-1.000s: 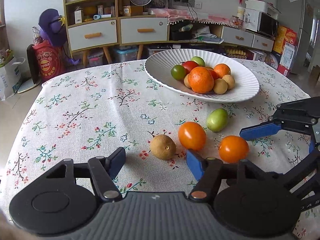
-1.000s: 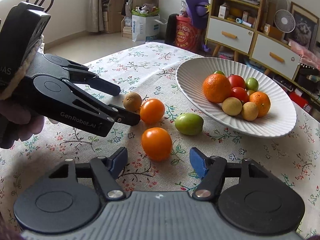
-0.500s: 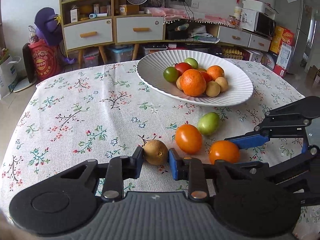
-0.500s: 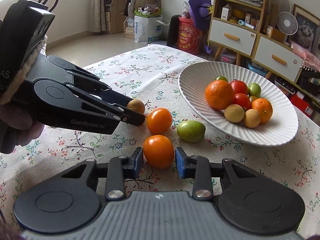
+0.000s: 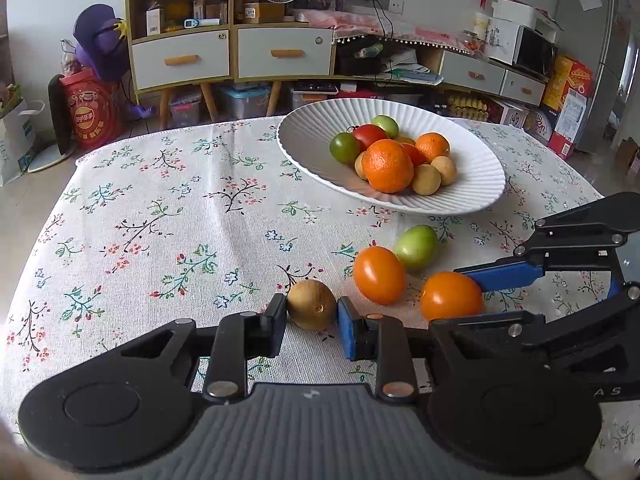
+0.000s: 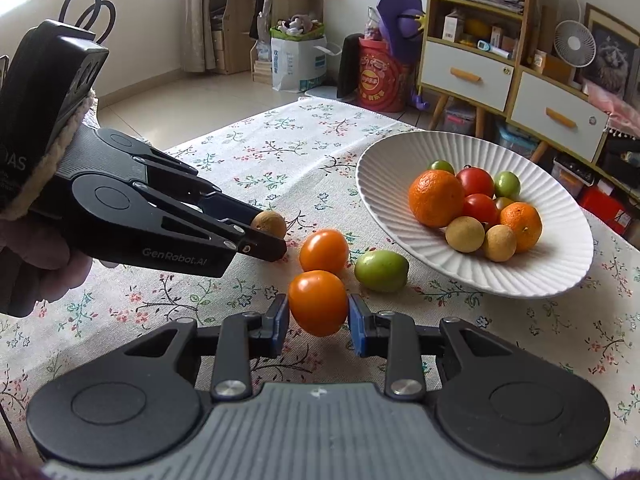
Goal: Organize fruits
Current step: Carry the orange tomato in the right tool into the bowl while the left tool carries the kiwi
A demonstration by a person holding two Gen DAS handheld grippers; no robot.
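My left gripper (image 5: 312, 314) is shut on a small brown round fruit (image 5: 311, 304), low over the floral tablecloth; the same gripper and fruit (image 6: 269, 222) show in the right wrist view. My right gripper (image 6: 318, 318) is shut on an orange tomato (image 6: 318, 302), which also shows in the left wrist view (image 5: 450, 296). A second orange tomato (image 5: 379, 274) and a green tomato (image 5: 416, 246) lie loose on the cloth between the grippers and the white ribbed plate (image 5: 472, 188). The plate holds oranges, red and green tomatoes and brown fruits.
The table (image 5: 160, 208) carries a floral cloth, with its edges at the far left and far side. Beyond it stand a shelf unit with drawers (image 5: 232, 52), a red bag (image 5: 90, 108) and boxes at the right (image 5: 568, 96).
Both grippers moved forward and closed: the left onto the brown fruit, the right onto the orange tomato. Both fruits now sit pinched between the pads.
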